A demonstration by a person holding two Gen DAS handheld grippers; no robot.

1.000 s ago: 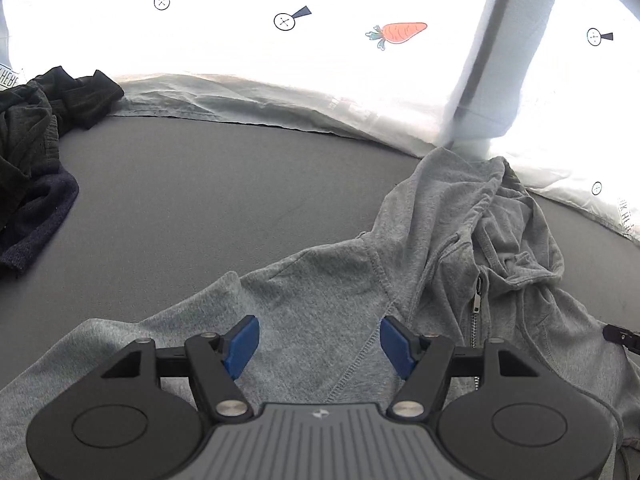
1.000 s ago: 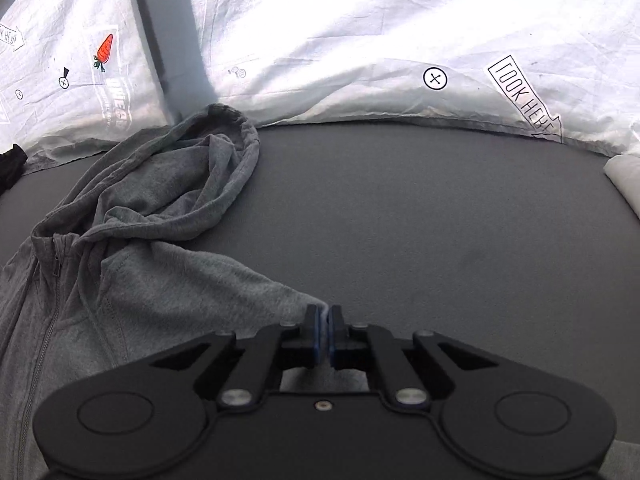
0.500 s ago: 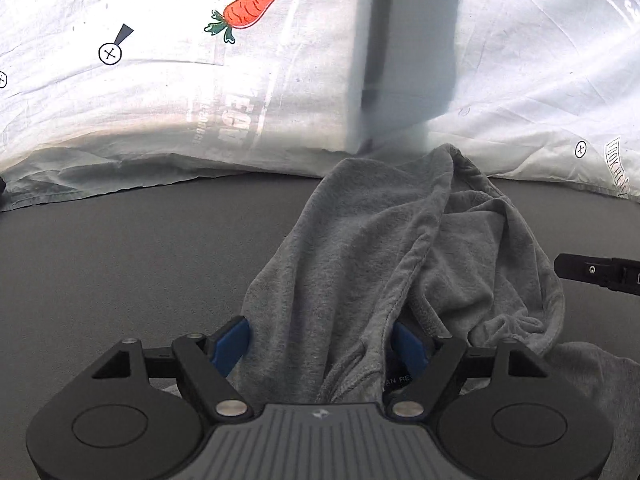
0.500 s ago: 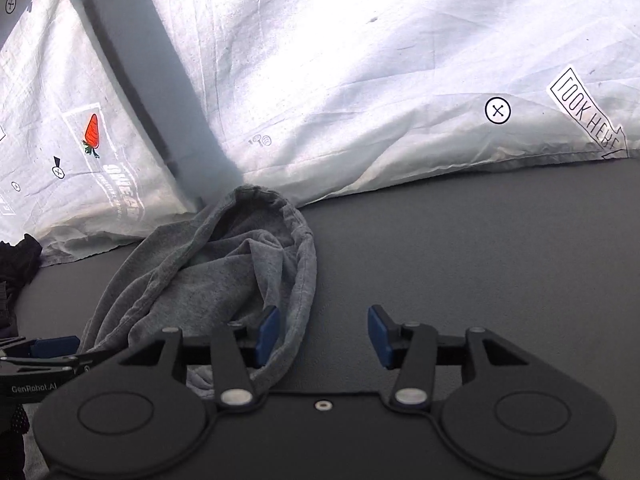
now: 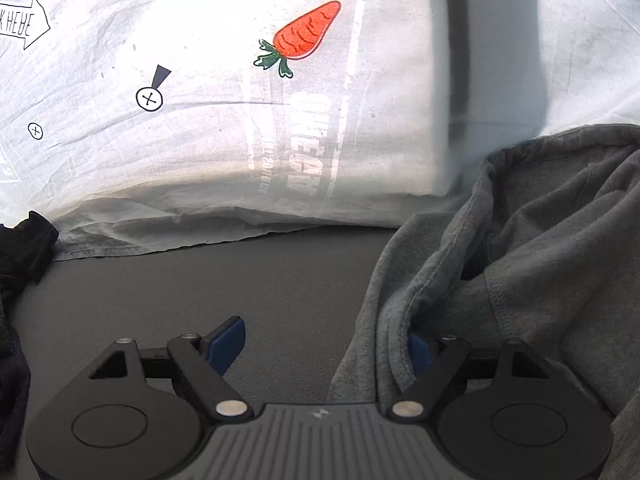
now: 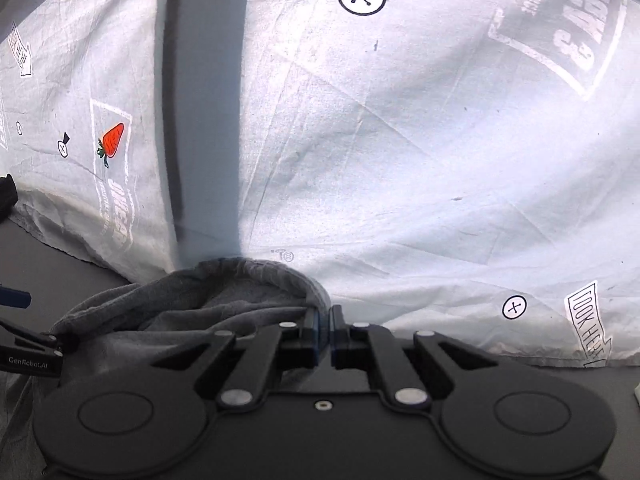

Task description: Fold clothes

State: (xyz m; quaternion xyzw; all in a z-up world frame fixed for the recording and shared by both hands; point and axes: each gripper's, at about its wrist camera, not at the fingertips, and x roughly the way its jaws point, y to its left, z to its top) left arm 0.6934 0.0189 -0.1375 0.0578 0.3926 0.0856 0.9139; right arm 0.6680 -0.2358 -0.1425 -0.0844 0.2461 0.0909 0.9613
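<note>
While the right gripper (image 6: 325, 334) pinches the grey hoodie's (image 5: 540, 240) hood at twelve o'clock, the wide left gripper (image 5: 320, 344) straddles cloth; hoodie lies rumpled, folding left.

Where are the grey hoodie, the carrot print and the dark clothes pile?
grey hoodie (image 5: 540, 248): left wrist view, folded body fabric.
carrot print (image 5: 308, 34): left wrist view, orange body.
dark clothes pile (image 5: 22, 248): left wrist view, top edge.

My left gripper (image 5: 320, 344): jaws spread wide, blue pads showing.
Grey hoodie (image 5: 532, 256): bunched to the right of my gripper, a fold draped over my right finger.
Dark grey surface (image 5: 248, 276): bare beyond my left finger.
Carrot-print sheet (image 5: 224, 128): hangs beyond the hoodie.
Black garment (image 5: 22, 252): far left of the hoodie.
</note>
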